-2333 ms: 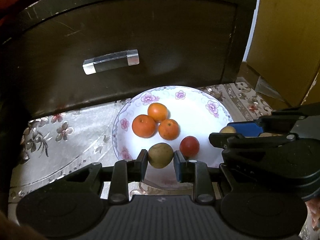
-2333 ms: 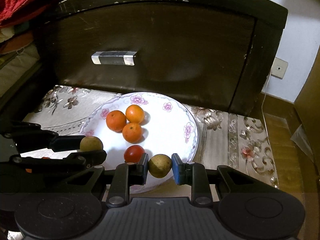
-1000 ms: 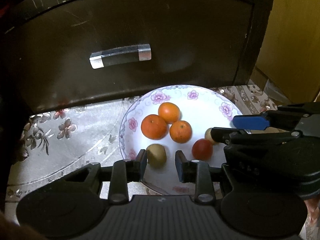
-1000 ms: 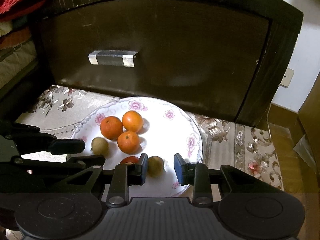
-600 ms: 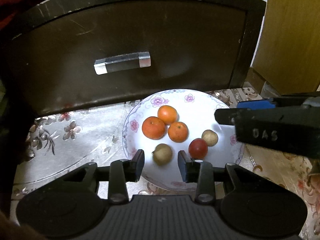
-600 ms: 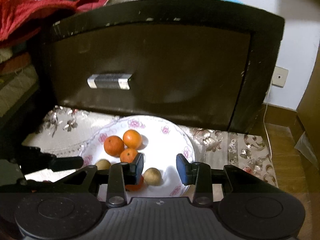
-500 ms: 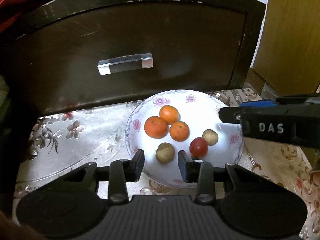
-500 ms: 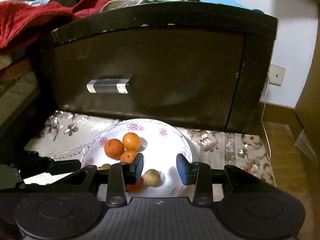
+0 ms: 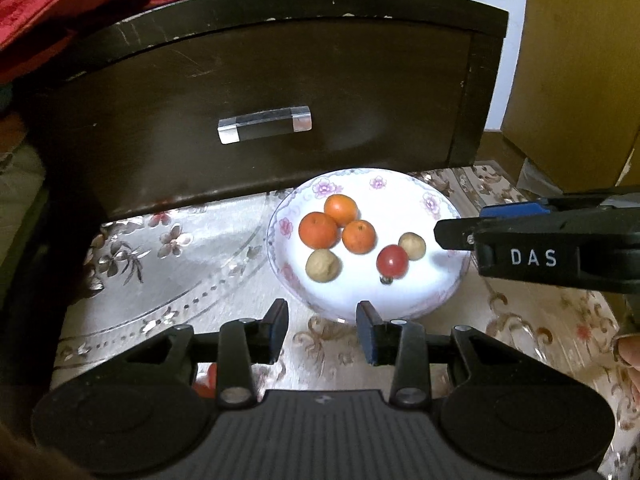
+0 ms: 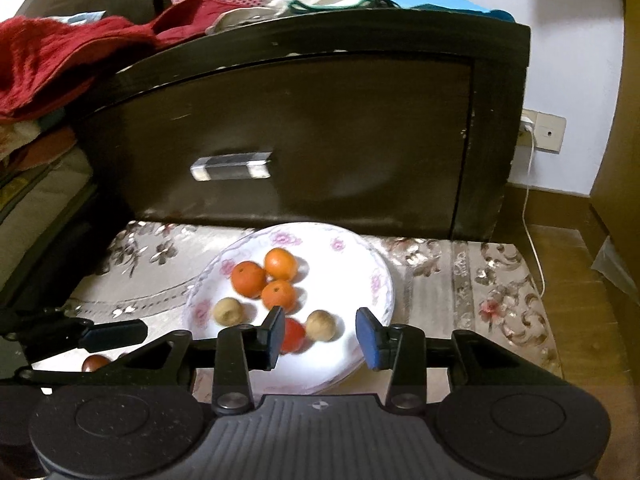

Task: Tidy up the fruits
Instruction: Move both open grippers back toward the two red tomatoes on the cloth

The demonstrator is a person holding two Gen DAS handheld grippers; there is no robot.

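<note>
Dark drawer front [image 9: 264, 120] with a clear handle [image 9: 264, 124] backs a floral cloth [image 9: 160, 264]; on it sits a white plate [image 9: 440, 300] holding three oranges [image 9: 318, 230], a red tomato [image 9: 392, 261] and two brown fruits [image 9: 322, 265], all loose and near each other. Both the left gripper [image 9: 322, 330] and right gripper [image 10: 320, 334] are spread wide and empty, hovering at the plate's near rim. Judging by looks, the fruit is light, round and apt to roll; the tomato is soft-skinned, so a gentle pinch across its middle suits best. Only the right view shows more small red-brown fruit [image 10: 95, 362] on the cloth left of the plate, plus a wall socket [image 10: 544, 134]; only the left view shows the tomato's stalk end unblocked
</note>
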